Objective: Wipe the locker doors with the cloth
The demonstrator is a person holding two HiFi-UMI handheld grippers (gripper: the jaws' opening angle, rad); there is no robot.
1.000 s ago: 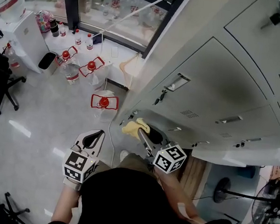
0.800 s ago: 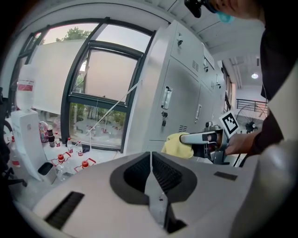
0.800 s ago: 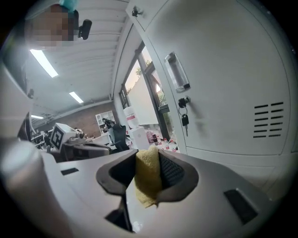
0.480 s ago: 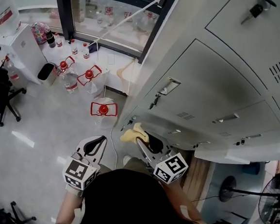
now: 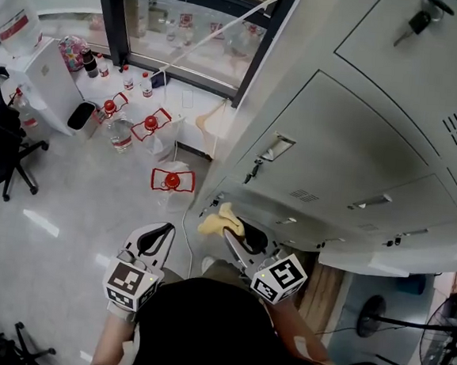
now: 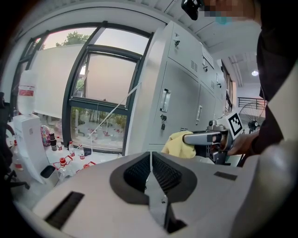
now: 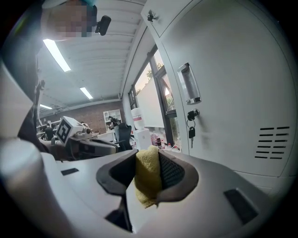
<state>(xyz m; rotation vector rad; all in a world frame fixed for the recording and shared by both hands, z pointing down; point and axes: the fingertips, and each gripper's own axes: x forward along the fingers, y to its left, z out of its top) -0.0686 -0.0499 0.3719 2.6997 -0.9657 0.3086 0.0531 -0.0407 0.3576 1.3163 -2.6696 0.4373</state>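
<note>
at the left of the head view, left gripper (image 5: 157, 231) hangs idle over the floor (image 5: 68, 203), jaws pressed together on nothing. centre: right gripper (image 7: 148, 173) pinches the yellow cloth (image 7: 147, 179) between its jaws, w/ a fold bunched past the tips. it sits near the locker door (image 7: 233, 88); contact can't be confirmed. procedure, as judged: lay the protruding fold flat on the panel, hold firm grip, wipe in overlapping strokes, avoid the handle (image 7: 190, 83) & hanging keys (image 7: 191, 132).
</note>
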